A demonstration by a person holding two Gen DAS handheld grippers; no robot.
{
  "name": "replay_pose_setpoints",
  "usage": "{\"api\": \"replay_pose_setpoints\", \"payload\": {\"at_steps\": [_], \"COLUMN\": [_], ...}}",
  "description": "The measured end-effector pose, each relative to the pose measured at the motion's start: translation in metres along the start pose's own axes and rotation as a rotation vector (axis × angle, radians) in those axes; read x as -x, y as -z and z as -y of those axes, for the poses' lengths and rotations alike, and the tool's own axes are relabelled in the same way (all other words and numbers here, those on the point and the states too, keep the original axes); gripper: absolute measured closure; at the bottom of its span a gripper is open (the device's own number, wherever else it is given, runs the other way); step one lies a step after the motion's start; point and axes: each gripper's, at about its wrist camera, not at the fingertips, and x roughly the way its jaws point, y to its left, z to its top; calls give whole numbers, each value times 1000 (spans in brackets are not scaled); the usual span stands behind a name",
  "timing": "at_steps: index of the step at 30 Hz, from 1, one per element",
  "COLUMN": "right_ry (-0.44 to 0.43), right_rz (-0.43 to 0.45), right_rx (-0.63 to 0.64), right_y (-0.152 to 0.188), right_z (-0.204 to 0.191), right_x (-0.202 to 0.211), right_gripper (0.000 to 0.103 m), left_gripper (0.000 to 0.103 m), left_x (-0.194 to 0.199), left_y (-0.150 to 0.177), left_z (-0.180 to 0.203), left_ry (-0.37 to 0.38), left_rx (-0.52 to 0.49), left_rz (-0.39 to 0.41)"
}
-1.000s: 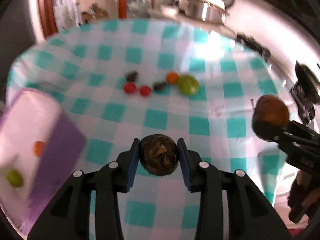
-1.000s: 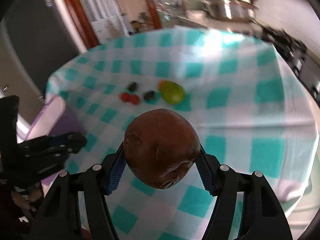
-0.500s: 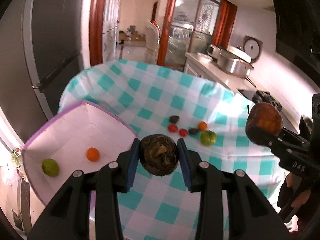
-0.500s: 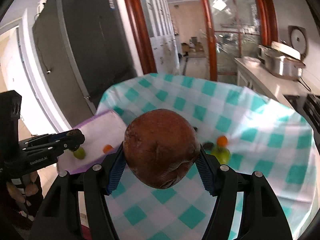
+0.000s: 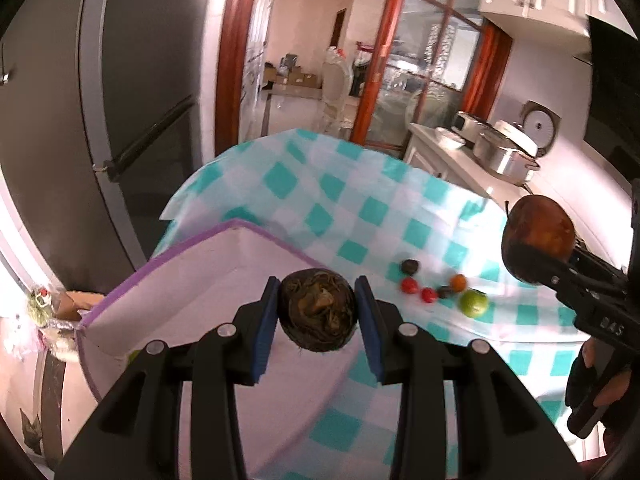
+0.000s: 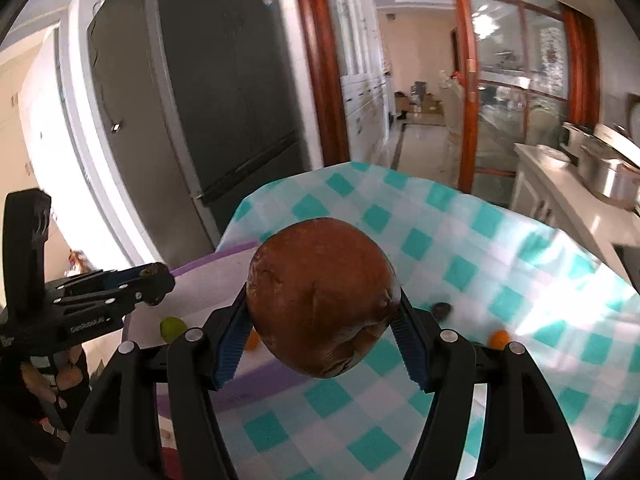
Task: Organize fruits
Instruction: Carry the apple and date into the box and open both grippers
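L gripper [image 5: 317,312]: clamped on dark wrinkled fruit [image 5: 317,315], blue pads pressing both sides; held in air above the purple-edged box [image 5: 192,276]. From R cam it shows at far left [image 6: 154,282], w/ the dark fruit just visible at its tip.
R gripper [image 6: 322,320]: clamped on big brown fruit [image 6: 322,296], pads on both flanks, fruit bulges well past the fingers. From L cam it's at far right [image 5: 520,258], brown fruit [image 5: 538,234] held up in air, thin stem sticking up.
Box: white inside, purple rim, sits at the table's left end on the cloth. R cam shows a green fruit [image 6: 173,328] inside it + an orange one [image 6: 252,340] mostly hidden behind R gripper's left finger.
Table: teal/white check cloth [image 5: 360,208].
Loose fruit on cloth (L cam): dark one [image 5: 410,267], 2 small red ones [image 5: 409,286] [image 5: 429,295] just beside each other, another small dark one [image 5: 444,291], small orange [image 5: 458,282], green one [image 5: 473,304]. All in a close cluster, right of box, well apart from it.
R cam of same cluster: only a dark one [image 6: 442,310] + orange [image 6: 499,338] show, rest hidden behind gripper.
Backgrnd: dark fridge [image 5: 80,120] left of table; counter w/ steel pot [image 5: 506,158] on right.
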Motion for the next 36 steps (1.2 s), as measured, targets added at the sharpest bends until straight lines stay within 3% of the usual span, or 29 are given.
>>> {"api": "replay_pose_setpoints", "payload": {"at_steps": [7, 16, 23, 30, 36], "right_ry": [-73, -97, -46, -14, -14], "right_rz": [-97, -284, -424, -640, -719], "right_rx": [33, -29, -70, 2, 119], "right_y": [-14, 13, 32, 44, 35], "right_z": [-56, -94, -94, -107, -132], "right_x": [-82, -170, -216, -274, -322], "right_gripper": [39, 39, 39, 39, 39], "left_gripper": [65, 65, 65, 65, 64], "left_x": [-49, -96, -127, -161, -171], "left_y": [3, 38, 64, 74, 82], "left_z": [-75, -130, -146, -140, -133], "left_ry": [-57, -61, -49, -15, 12], "left_rx": [18, -30, -43, -109, -155], "left_rz": [-127, -309, -451, -610, -693]}}
